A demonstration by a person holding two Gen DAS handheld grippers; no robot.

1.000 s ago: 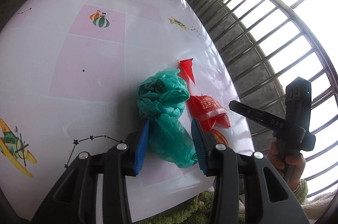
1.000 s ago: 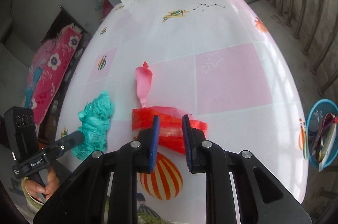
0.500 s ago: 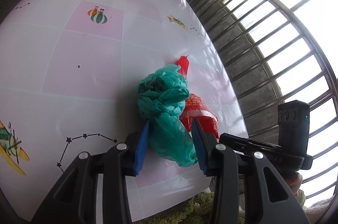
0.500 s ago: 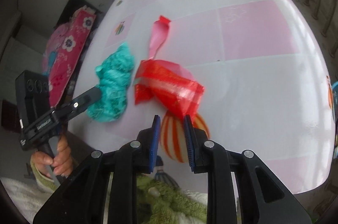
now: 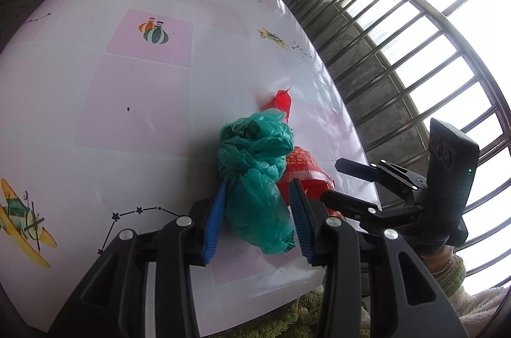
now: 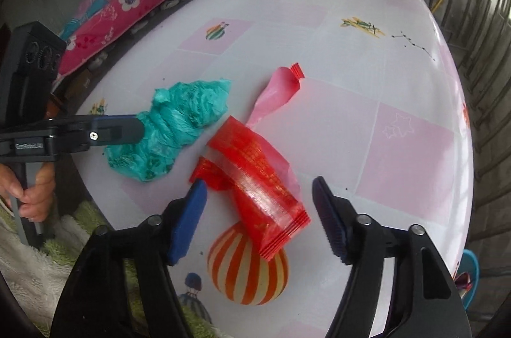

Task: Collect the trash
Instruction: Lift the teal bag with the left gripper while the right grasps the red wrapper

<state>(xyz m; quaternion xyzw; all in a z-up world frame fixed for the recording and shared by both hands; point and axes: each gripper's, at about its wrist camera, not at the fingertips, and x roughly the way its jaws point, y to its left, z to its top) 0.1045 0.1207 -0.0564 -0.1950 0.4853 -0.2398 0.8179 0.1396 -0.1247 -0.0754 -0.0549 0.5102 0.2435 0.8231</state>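
My left gripper [image 5: 257, 218] pinches the crumpled teal plastic bag [image 5: 255, 175], which hides much of the red printed wrapper [image 6: 255, 175] (print unreadable) at its three o'clock; my right gripper's [image 6: 258, 216] jaws are opening around that wrapper.

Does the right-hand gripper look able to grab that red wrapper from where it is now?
Probably yes. The right gripper has its jaws opening, with the red wrapper lying between them on the table, pads not yet touching. Nothing blocks it; the green bag sits aside.
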